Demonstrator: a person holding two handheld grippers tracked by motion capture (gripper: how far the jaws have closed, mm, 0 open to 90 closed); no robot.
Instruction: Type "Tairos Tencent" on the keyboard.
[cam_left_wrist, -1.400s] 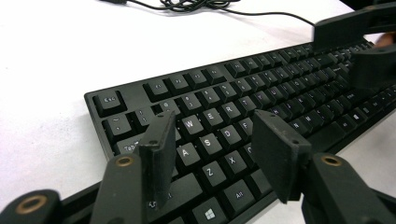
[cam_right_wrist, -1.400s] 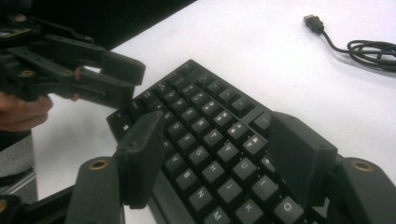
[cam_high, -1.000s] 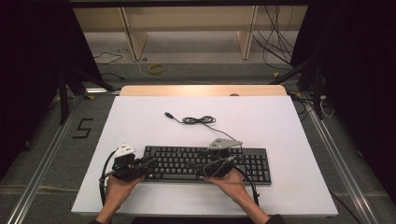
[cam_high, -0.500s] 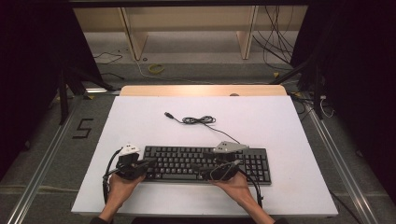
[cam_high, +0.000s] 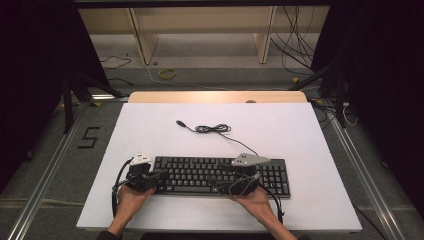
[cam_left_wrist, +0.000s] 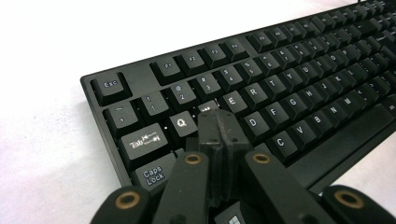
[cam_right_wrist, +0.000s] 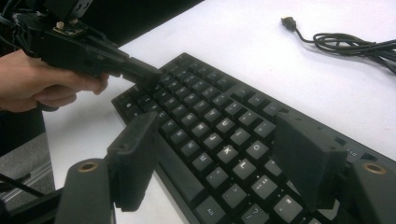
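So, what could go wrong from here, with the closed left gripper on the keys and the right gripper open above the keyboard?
1. The left gripper, jaws just closed with nothing between them, rests its tip around W and S; that tip may well press neighbouring keys on the keyboard too.
2. The right gripper hangs open over the keys; its wide jaws might bump keys if lowered.
3. The keyboard's cable lies loose behind; pushing the keyboard could drag it.

Keyboard (cam_high: 200, 175) black, white legends. Cable (cam_high: 212, 129) black. Surface (cam_high: 300, 130) white. Hand-held grippers black, brass-coloured rivets.
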